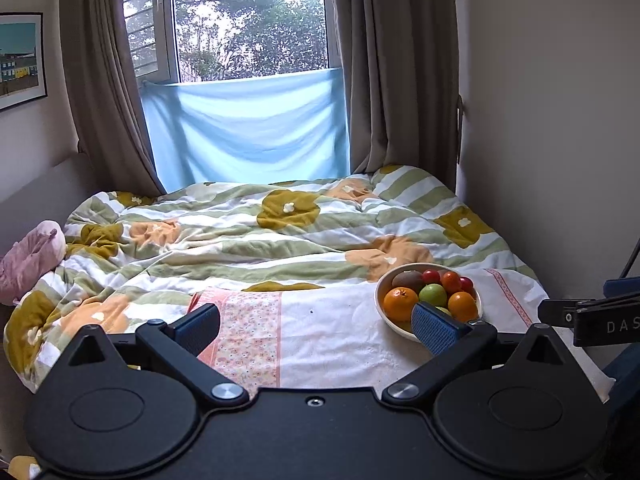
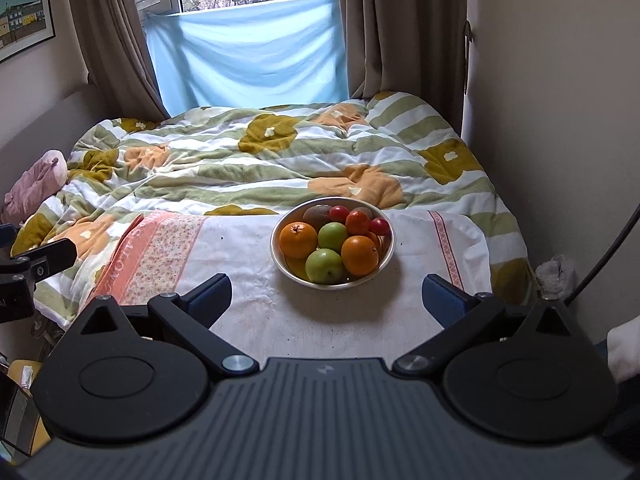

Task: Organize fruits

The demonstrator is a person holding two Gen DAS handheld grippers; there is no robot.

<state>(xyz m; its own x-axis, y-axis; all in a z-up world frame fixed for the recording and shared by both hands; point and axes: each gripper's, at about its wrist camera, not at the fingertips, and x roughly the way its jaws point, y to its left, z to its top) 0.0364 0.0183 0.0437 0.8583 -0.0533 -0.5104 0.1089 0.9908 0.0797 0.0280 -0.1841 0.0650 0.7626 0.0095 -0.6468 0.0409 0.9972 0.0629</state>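
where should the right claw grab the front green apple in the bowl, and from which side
Take the near green apple across its widest middle, coming down from above and slightly from the front. It lies at the near rim of the shallow metal bowl, top exposed, with an orange pressed against its right, so set the open right claw front to back.

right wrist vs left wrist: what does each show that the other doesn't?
Right wrist only: the whole bowl unobstructed, both green apples, and the open right gripper aimed at it. Left wrist only: the open left gripper, its right finger covering the bowl's near rim, and more window. Both: bowl of fruit on the white cloth, duvet, blue sheet.
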